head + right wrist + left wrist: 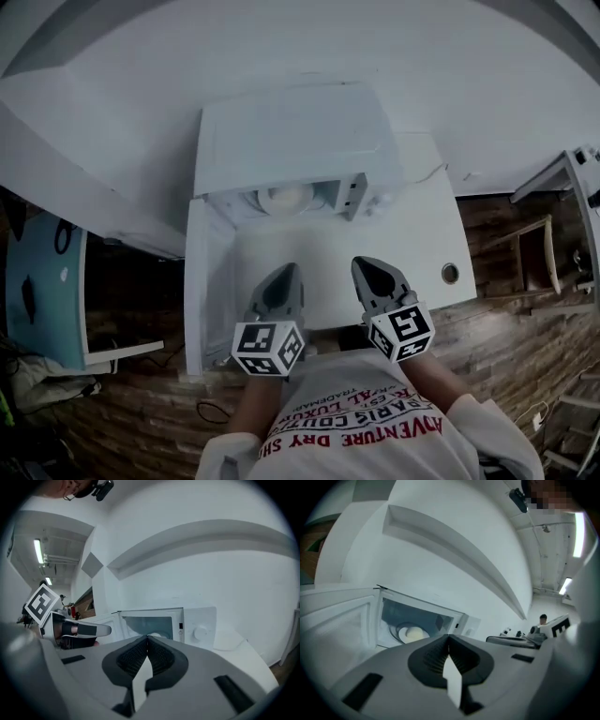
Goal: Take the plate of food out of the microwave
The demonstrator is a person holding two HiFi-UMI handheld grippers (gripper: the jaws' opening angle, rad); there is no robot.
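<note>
I hold 2 tongs side by side over the near edge of the white surface (pixel 417 248). Both point ahead and a little downward at the microwave (pixel 291 136). My left tongs (pixel 284 274) are closed tight, pad against pad, with nothing between them. My right tongs (pixel 367 266) are the same, shut and empty.

The microwave's door (pixel 200 281) stands swung open along the outer side of my left tongs, so the cavity faces me. The plate of food (pixel 284 198) sits inside on the cavity floor, straight ahead of both tips and well apart from them. It lies a little closer to the line of my left tongs than to my right. The dial (pixel 200 632) lies ahead of my right tongs and to their outer side.

I judge this to be the approach: the door is dealt with and the plate is not yet touched. Next I must spread the jaws before they enter the cavity, then go in low and level toward the plate's near rim. I need to stay clear of the door on the left and the cavity frame on the right. The plate looks wide and carries a pale mound, so I would take the rim at 2 places, 1 per tongs. Then I would draw it out flat so nothing slides.
</note>
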